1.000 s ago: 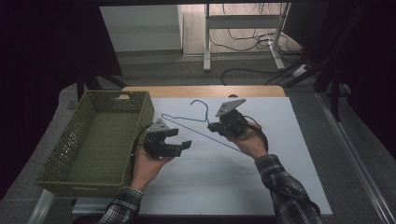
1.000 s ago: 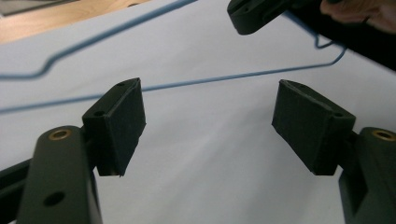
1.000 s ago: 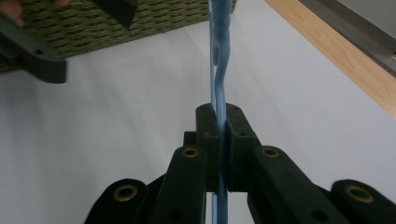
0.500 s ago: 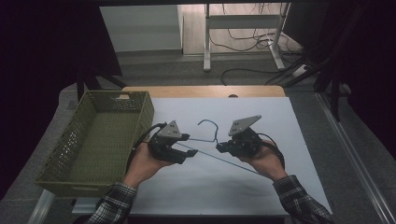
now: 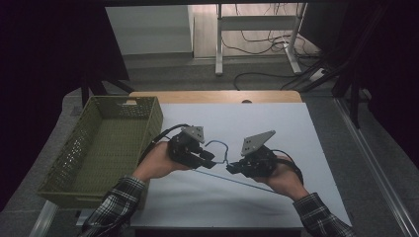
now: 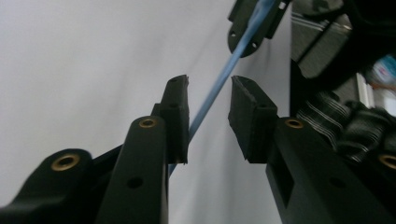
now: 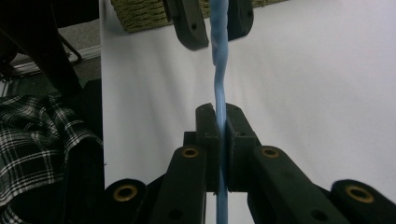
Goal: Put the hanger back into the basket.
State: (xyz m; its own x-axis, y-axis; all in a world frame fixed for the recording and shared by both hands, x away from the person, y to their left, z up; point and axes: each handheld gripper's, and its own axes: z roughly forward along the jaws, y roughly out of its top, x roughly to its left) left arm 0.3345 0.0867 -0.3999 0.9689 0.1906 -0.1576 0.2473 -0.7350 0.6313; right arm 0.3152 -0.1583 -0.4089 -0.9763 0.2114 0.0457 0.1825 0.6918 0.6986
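Both grippers have drawn nearer the person and closer together since the earlier frame, bringing the hanger (image 5: 217, 148) with them. Right gripper (image 5: 232, 168) is clamped tight on the blue hanger wire. Left gripper (image 5: 211, 162) stands part open, the wire running between its jaws, beside one pad (image 6: 177, 116). Beyond, at left, the basket (image 5: 148, 118) sits on the table (image 5: 306, 128).

The hanger (image 7: 218, 70) looks like thin wire with a smooth blue plastic coat. Both claws are matt black plastic with brass-looking screws. Beside them, a woven olive basket (image 5: 74, 153), and the tabletop (image 5: 306, 128) is matt white.
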